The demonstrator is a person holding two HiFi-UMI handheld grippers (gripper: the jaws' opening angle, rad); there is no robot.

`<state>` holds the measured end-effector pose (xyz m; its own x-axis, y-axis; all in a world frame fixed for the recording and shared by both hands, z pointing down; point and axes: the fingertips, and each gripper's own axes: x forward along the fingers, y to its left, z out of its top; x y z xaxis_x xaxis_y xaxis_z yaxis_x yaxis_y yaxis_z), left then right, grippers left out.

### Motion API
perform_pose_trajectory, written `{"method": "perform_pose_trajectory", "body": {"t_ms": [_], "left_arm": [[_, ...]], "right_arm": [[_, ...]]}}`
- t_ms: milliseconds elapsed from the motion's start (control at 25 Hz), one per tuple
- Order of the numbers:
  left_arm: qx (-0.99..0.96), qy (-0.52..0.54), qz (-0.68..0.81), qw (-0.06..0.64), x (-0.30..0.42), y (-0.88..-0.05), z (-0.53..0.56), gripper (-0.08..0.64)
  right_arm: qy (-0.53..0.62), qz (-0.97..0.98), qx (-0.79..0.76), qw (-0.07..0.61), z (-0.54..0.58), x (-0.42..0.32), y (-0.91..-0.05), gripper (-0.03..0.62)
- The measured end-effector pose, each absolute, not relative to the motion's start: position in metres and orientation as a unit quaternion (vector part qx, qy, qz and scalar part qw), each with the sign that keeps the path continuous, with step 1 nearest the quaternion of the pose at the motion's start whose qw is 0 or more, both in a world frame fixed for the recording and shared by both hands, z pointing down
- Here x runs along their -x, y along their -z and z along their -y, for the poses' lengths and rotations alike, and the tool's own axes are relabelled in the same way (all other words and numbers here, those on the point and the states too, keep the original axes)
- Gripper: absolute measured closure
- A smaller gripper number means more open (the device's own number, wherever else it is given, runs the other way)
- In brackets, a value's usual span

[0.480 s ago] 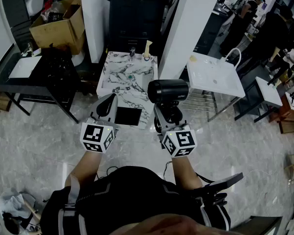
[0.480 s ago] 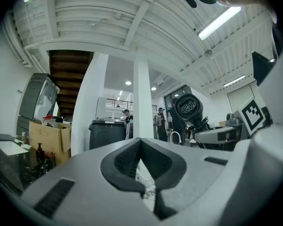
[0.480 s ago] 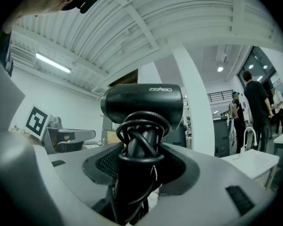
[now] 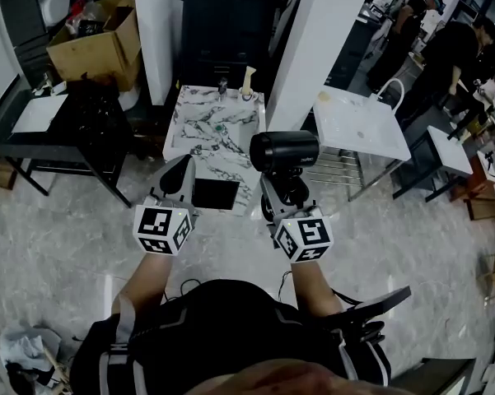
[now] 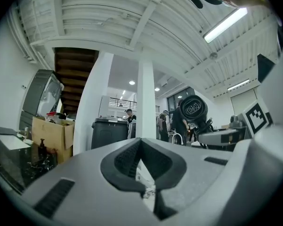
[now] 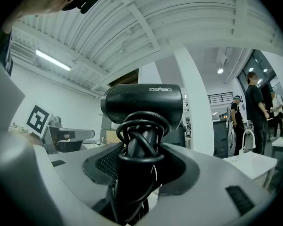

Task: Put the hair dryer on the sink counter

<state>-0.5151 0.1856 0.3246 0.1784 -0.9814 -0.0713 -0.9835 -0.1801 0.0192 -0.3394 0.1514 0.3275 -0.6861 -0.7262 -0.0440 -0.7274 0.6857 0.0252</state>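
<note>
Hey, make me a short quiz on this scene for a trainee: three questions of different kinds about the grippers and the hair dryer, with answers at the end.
1. True or false: the left gripper has its jaws together with nothing between them.
2. What is wound round the handle of the hair dryer? A) its black cord B) a towel C) a chain
3. Fill in: the hair dryer is clamped in the ___ gripper, not yet set on the marbled counter.

Key:
1. True.
2. A.
3. Right: the right gripper is closed on the handle.
</note>
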Motion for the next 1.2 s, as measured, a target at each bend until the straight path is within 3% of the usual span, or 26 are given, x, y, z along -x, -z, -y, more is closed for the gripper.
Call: {"method": "perform_pose_trajectory", "body": {"t_ms": [1200], "left_arm": [[0.814, -0.060, -0.578, -0.005, 0.513, -0.348, -0.197, 0.558]], "right_arm": [[-0.029, -0.889, 0.456, 0.015, -0.193, 0.331, -0.335, 0.351]]}}
